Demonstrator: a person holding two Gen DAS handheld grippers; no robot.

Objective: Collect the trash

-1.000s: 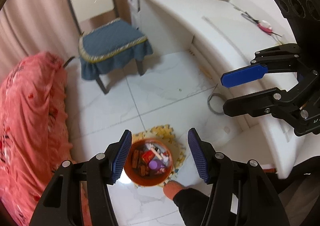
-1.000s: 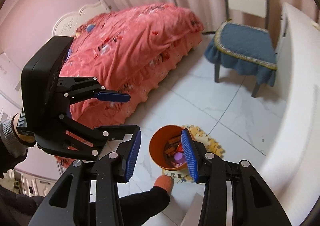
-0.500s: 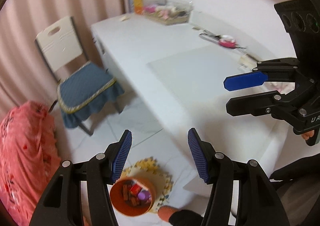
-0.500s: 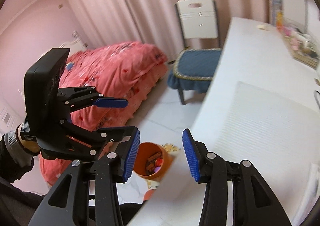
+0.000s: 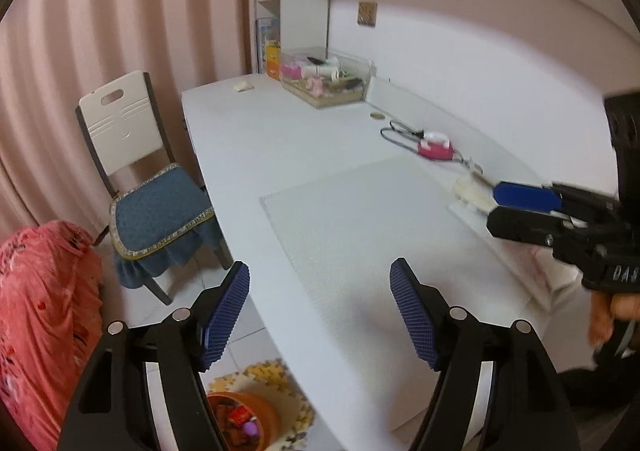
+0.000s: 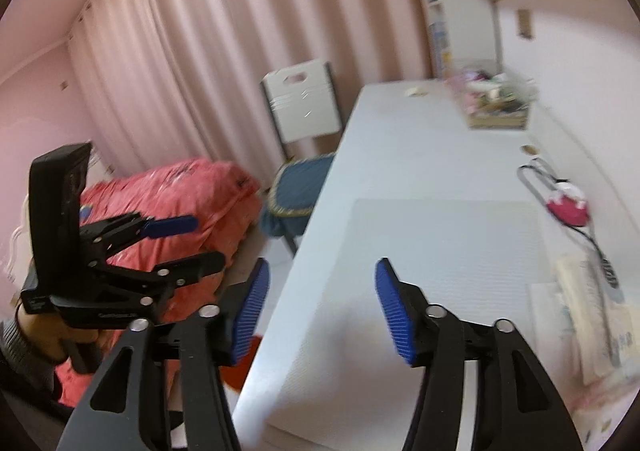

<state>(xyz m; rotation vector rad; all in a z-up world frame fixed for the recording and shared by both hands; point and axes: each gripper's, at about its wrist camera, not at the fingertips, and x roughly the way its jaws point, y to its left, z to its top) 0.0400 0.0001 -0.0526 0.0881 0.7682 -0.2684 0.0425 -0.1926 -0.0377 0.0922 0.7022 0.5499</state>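
Over the desk: both grippers are held above the white desk (image 5: 248,139), nothing between either pair of jaws.
Left gripper (image 5: 320,315): jaws are opening, empty; blue pads (image 5: 224,315) are spread over the desk edge and the pale mat (image 5: 360,219).
Right gripper (image 6: 320,311): jaws are opening, empty; it is seen over the mat.
Trash bin: an orange bin (image 5: 244,421) is seen on the floor beside the desk, low in the left wrist view, on a puzzle mat (image 5: 276,371); wrappers are seen inside.
Desk items: a clear box (image 5: 326,81) is at the far end; a pink device (image 5: 435,145) with a cord lies near the wall.
Surroundings: a chair (image 5: 132,167) with a blue cushion stands beside a red quilt (image 5: 36,311).
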